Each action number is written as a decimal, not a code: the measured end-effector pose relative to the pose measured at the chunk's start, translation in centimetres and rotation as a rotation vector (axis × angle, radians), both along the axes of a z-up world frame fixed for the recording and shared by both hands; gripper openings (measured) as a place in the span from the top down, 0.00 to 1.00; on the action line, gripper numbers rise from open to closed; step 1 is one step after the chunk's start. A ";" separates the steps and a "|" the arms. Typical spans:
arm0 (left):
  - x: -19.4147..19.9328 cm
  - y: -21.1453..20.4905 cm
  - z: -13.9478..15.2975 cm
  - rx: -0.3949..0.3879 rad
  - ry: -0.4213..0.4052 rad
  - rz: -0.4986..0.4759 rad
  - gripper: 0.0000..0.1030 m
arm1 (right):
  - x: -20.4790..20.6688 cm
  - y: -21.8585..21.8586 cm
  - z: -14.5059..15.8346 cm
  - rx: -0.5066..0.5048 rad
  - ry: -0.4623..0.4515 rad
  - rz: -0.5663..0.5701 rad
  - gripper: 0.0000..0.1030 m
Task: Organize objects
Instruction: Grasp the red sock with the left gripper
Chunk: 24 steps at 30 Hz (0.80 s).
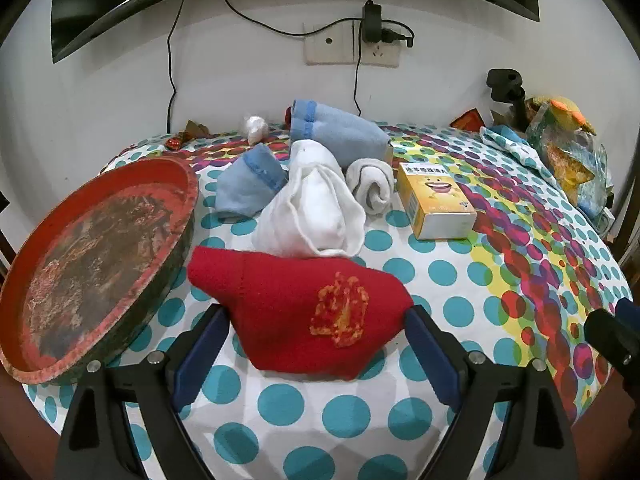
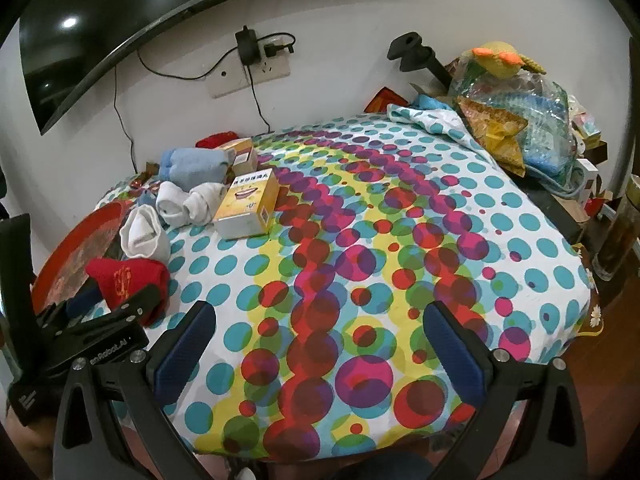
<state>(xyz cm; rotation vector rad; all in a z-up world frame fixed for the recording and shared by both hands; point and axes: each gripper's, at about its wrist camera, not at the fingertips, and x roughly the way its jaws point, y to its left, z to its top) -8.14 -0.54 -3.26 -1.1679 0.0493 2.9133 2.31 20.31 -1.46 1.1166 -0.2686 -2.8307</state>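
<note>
Red sock (image 1: 296, 312) with an orange-yellow embroidered motif lies flat on the polka-dot tabletop (image 1: 440, 280), at the near edge and between the two fingers of the left gripper (image 1: 316, 320). Left finger (image 1: 200, 356) stands just beside the sock's left end; right finger (image 1: 432, 356) stands at its right tip. Whether the blue pads actually touch the fabric cannot be told, but the fingers are set wide apart and do not squeeze the sock, which keeps its flat shape. In the right wrist view the same sock (image 2: 128, 280) appears at the left, partly behind the left gripper's black body.

Right gripper (image 2: 320, 344) hovers over bare patterned cloth in the middle of the tabletop, its fingers spread fully apart with nothing between them, well apart from the sock.

Just beyond the red sock lies a white sock (image 1: 316, 212), loosely folded. Farther back are a rolled white sock (image 1: 370, 186), a small light-blue sock (image 1: 250, 184) and a larger light-blue bundle (image 1: 336, 132). A yellow carton (image 1: 438, 200) with a smiling face lies to the right of the rolled sock. A round red tray (image 1: 96, 268), worn on its inner face, sits at the left edge of the tabletop, just beside the red sock's left end. Assorted bagged clutter (image 2: 516, 120) occupies the far right corner.
</note>
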 end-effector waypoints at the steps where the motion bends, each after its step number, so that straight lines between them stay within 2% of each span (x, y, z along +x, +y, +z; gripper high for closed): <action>1: 0.0 0.1 0.0 -0.002 -0.004 -0.004 0.14 | -0.1 -0.1 -0.1 -0.002 -0.005 0.004 0.00; 3: -0.1 0.1 -0.1 -0.003 -0.012 -0.016 0.50 | -0.1 -0.1 -0.2 -0.007 -0.008 0.010 0.00; 8: 0.5 -0.1 0.5 0.013 -0.017 -0.014 0.70 | 0.1 -0.1 0.3 -0.013 0.010 0.006 0.00; 14: 1.7 0.0 1.1 -0.012 -0.018 0.002 0.82 | 0.1 0.0 0.3 -0.022 0.003 0.009 0.00; 24: 3.3 -0.3 1.6 -0.044 -0.018 0.027 0.84 | 0.6 -0.4 0.7 -0.029 0.009 0.022 0.00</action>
